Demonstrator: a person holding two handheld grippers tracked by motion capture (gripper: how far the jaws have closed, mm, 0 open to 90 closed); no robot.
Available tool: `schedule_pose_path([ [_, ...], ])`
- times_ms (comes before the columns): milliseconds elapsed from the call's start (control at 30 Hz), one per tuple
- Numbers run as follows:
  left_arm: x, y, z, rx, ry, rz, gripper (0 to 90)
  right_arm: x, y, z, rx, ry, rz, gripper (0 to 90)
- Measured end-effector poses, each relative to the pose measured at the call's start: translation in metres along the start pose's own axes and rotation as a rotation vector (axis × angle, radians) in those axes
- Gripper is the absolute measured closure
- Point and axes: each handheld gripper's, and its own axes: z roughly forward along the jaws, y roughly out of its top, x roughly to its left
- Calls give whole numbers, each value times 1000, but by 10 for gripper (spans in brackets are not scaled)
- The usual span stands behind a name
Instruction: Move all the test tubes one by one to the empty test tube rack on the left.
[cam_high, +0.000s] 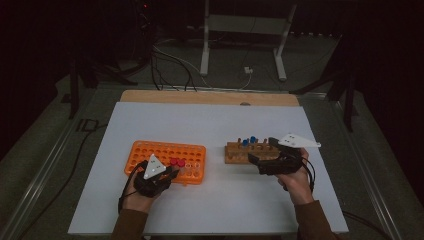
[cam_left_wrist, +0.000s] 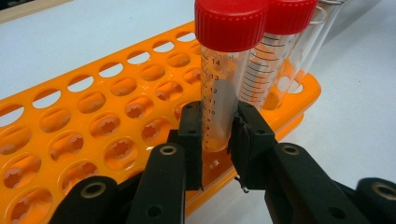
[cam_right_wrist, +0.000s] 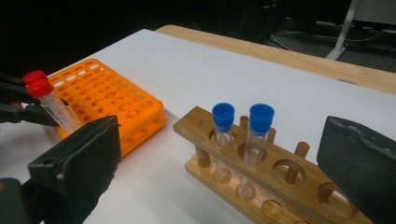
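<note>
An orange tube rack (cam_high: 155, 150) lies left of centre on the white table. My left gripper (cam_left_wrist: 218, 116) is shut on the lower part of a clear red-capped tube (cam_left_wrist: 219, 70) standing at the rack's (cam_left_wrist: 93, 121) near edge; a second red-capped tube (cam_left_wrist: 280, 56) stands right behind it. In the high view the left gripper (cam_high: 172, 170) is at the rack's front side by the red caps (cam_high: 177, 162). My right gripper (cam_right_wrist: 217, 140) is open with wide jaws, facing a wooden rack (cam_right_wrist: 261, 172) that holds two blue-capped tubes (cam_right_wrist: 223, 116). It (cam_high: 262, 150) sits at the wooden rack's (cam_high: 235, 154) right end.
Uncapped clear tubes (cam_left_wrist: 322, 28) stand at the orange rack's end past the red-capped ones. The white table top (cam_high: 210, 120) has a wooden strip (cam_high: 210, 96) along its far edge. Cables and a metal stand (cam_high: 205, 45) lie on the dark floor behind.
</note>
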Motion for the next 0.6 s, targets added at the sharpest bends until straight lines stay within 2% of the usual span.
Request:
schedule_pose_path([
  [167,0,0,-2,-9,-1,-8,720,-5,-3,2,18,-14,3,23],
  [367,4,1,-14,-68,-6,-40,614,-9,-7,6,50,-47,-15,86],
  [500,6,2,-21,-128,-3,-71,458,-14,-7,9,51,-61,-23,177],
  [600,6,3,-25,-168,10,-87,320,-18,-7,12,57,-73,-27,298],
])
